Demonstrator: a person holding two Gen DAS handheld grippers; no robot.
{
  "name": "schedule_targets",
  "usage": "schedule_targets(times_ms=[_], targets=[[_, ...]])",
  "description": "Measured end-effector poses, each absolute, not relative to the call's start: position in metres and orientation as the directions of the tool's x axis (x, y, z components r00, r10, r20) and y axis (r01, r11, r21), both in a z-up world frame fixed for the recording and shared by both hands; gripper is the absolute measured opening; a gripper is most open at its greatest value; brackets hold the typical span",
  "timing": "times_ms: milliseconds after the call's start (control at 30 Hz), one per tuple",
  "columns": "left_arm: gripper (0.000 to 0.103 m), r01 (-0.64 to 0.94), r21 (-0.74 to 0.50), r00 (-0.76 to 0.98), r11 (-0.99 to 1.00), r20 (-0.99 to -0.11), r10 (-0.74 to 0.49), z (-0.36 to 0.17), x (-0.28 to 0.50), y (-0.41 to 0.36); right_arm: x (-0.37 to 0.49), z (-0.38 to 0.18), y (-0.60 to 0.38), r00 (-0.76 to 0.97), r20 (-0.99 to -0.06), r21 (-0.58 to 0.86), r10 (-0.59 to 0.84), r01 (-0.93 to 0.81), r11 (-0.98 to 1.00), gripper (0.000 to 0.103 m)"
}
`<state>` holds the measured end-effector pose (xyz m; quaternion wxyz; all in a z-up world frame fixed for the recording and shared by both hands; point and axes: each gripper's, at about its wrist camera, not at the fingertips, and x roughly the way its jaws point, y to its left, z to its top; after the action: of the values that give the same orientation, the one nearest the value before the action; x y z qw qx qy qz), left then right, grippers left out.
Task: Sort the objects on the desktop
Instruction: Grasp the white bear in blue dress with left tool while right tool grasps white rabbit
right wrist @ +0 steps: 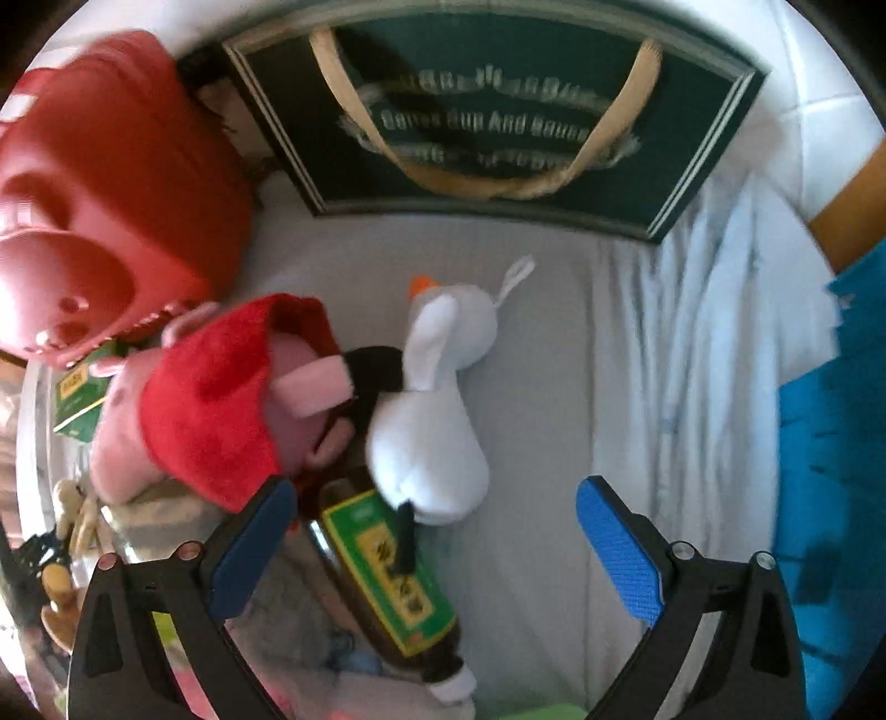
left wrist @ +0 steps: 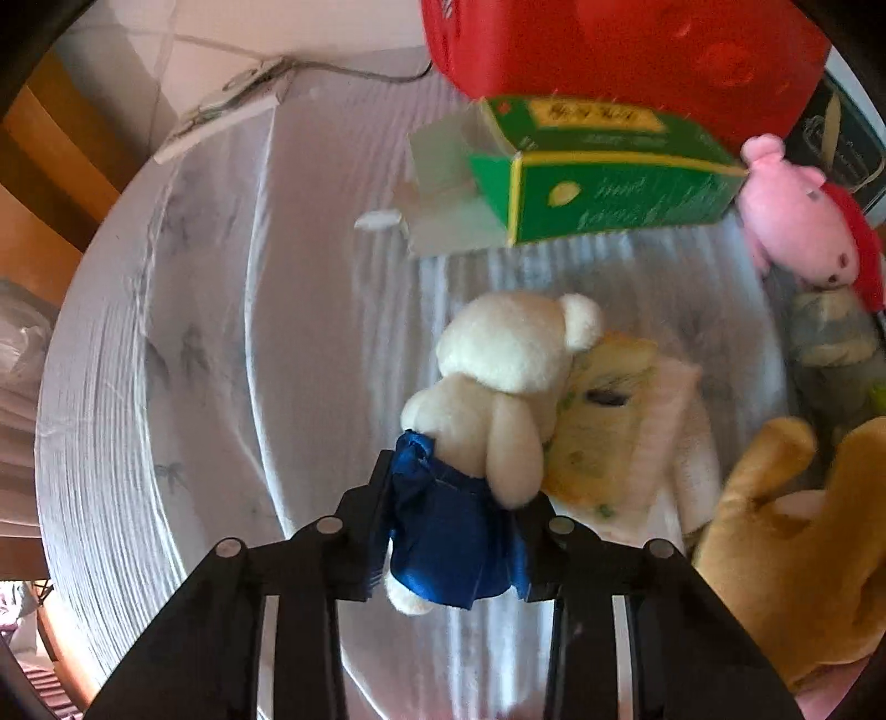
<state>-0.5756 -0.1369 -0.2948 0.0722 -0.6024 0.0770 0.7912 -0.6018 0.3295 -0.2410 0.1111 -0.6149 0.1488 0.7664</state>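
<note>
Left wrist view: close above the white-covered tabletop (left wrist: 210,310), looking forward and down along the left gripper (left wrist: 457,498) toward a green box (left wrist: 603,177) and red basket (left wrist: 637,50). Right wrist view: equally close, aimed down past the right gripper (right wrist: 437,504) at a dark green bag (right wrist: 498,122). Shared by both: pink pig plush (left wrist: 797,221) (right wrist: 221,399), the basket (right wrist: 105,188), the box (right wrist: 77,399).

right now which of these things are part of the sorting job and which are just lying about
Part of the job:
- white teddy bear, gripped by its blue skirt in the left gripper
- pink pig plush
- white snowman plush
- brown bottle
- green carton
- right gripper, open, holding nothing

Just lying about:
- white tablecloth
- dark green gift bag
- power strip
</note>
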Motion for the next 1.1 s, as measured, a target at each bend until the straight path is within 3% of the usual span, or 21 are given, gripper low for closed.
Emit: schedule_targets(times_ms=[167, 200, 233, 400, 633, 1100], targets=[[0.033, -0.209, 0.018, -0.343, -0.978, -0.938, 0.056, -0.257, -0.560, -0.115, -0.611, -0.274, 0.327, -0.205, -0.978, 0.110, -0.039, -0.351, -0.930, 0.086], [0.033, -0.214, 0.015, -0.356, -0.977, -0.932, 0.064, -0.249, -0.554, -0.111, -0.610, -0.279, 0.326, -0.208, -0.977, 0.127, -0.053, -0.359, -0.925, 0.059], [0.033, -0.228, 0.014, -0.382, -0.974, -0.921, 0.076, -0.237, -0.546, -0.104, -0.607, -0.281, 0.327, -0.207, -0.977, 0.134, -0.058, -0.378, -0.916, 0.051], [0.033, -0.288, 0.014, -0.488, -0.958, -0.863, 0.134, -0.182, -0.512, -0.076, -0.570, -0.249, 0.319, -0.288, -0.955, 0.186, -0.076, -0.375, -0.908, 0.051], [0.033, -0.391, -0.014, -0.577, -0.920, -0.776, 0.257, -0.111, -0.447, -0.041, -0.472, -0.141, 0.283, -0.491, -0.870, 0.230, -0.050, -0.313, -0.921, 0.050], [0.033, -0.562, -0.008, -0.619, -0.827, -0.659, 0.427, -0.034, -0.324, 0.027, -0.272, -0.029, 0.229, -0.762, -0.647, 0.253, 0.040, -0.263, -0.931, 0.049]])
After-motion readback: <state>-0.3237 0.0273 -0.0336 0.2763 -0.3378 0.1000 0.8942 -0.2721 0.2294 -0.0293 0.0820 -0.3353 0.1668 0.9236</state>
